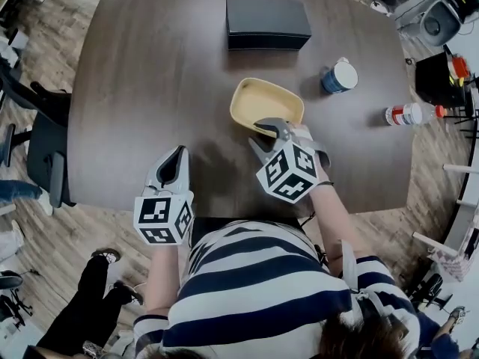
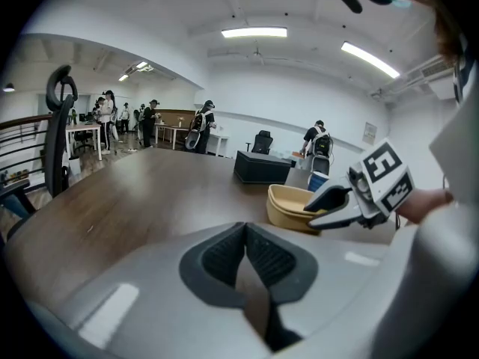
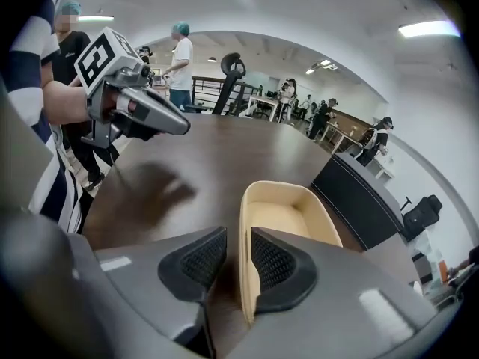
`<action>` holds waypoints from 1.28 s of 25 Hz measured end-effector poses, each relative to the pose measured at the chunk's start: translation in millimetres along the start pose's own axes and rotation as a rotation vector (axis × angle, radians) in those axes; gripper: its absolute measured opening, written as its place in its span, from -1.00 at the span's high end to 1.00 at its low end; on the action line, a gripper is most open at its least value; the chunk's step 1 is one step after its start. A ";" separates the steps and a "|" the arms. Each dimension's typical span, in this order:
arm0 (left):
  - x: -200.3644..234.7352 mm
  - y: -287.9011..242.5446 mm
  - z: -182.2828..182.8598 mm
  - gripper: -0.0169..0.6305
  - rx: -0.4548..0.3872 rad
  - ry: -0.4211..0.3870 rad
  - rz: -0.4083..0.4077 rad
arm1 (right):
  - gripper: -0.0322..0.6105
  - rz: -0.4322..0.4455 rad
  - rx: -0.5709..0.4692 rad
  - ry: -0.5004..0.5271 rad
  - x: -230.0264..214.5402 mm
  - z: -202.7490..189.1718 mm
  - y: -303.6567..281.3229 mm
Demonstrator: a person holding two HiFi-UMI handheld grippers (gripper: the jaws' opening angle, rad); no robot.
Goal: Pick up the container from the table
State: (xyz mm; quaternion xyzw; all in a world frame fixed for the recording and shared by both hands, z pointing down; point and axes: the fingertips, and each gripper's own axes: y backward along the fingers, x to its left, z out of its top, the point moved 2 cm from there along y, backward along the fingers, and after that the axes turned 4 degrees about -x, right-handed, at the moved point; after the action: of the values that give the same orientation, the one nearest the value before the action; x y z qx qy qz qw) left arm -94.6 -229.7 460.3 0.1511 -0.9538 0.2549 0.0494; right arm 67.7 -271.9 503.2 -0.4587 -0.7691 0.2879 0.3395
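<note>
A shallow tan container (image 1: 266, 103) sits empty on the dark wooden table (image 1: 150, 88), right of centre. My right gripper (image 1: 268, 134) points down at its near end. In the right gripper view, that gripper (image 3: 238, 241) is open and straddles the container (image 3: 288, 215) wall: one pad is inside the rim, the other outside with a gap showing. My left gripper (image 1: 178, 155) hovers over bare table to the left, apart from the container. Its jaws (image 2: 245, 234) are shut with nothing between them. The container (image 2: 288, 204) and right gripper (image 2: 325, 208) show in the left gripper view.
A black box (image 1: 268, 22) lies at the table's far side. To the right of the container stand a blue and white can (image 1: 339, 75) and a red and white bottle (image 1: 408, 114). A chair (image 1: 45, 148) stands at the table's left edge. People stand in the room behind.
</note>
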 end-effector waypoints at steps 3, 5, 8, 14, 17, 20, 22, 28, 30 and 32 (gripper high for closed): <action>1.5 -0.7 0.4 0.95 0.003 0.000 0.005 | 0.62 -0.004 0.036 0.039 -1.9 -2.5 -2.8; 3.5 -1.1 -0.1 0.95 0.003 0.000 0.006 | 0.65 -0.007 0.055 0.060 -1.5 -4.0 -5.0; 6.6 0.3 -3.0 0.95 0.004 0.003 0.009 | 0.72 -0.021 0.066 0.072 -0.5 -5.2 -8.0; 9.1 4.7 -1.9 0.95 0.001 0.001 0.010 | 0.81 -0.036 0.068 0.062 -2.1 -4.6 -6.4; 9.9 9.4 -0.4 0.95 -0.004 -0.003 0.007 | 0.81 -0.058 0.054 0.050 -0.7 -0.6 -1.1; 9.4 12.6 2.3 0.95 -0.012 -0.007 0.001 | 0.81 -0.077 0.042 0.041 0.1 3.1 5.6; 8.1 13.9 4.0 0.95 -0.016 -0.012 -0.005 | 0.81 -0.090 0.035 0.038 0.7 4.7 10.6; 4.9 17.1 8.1 0.95 -0.031 -0.027 -0.035 | 0.81 -0.124 0.027 0.029 8.0 8.0 26.5; 2.4 17.9 10.1 0.95 -0.037 -0.032 -0.046 | 0.81 -0.128 0.027 0.028 11.1 8.1 32.0; -1.0 18.1 13.0 0.95 -0.042 -0.036 -0.056 | 0.81 -0.133 0.025 0.023 12.7 8.2 38.2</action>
State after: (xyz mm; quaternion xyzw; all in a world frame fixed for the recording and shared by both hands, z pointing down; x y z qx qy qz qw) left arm -99.5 -221.0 440.4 0.1813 -0.9550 0.2307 0.0426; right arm 76.3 -245.7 472.8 -0.4053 -0.7904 0.2690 0.3723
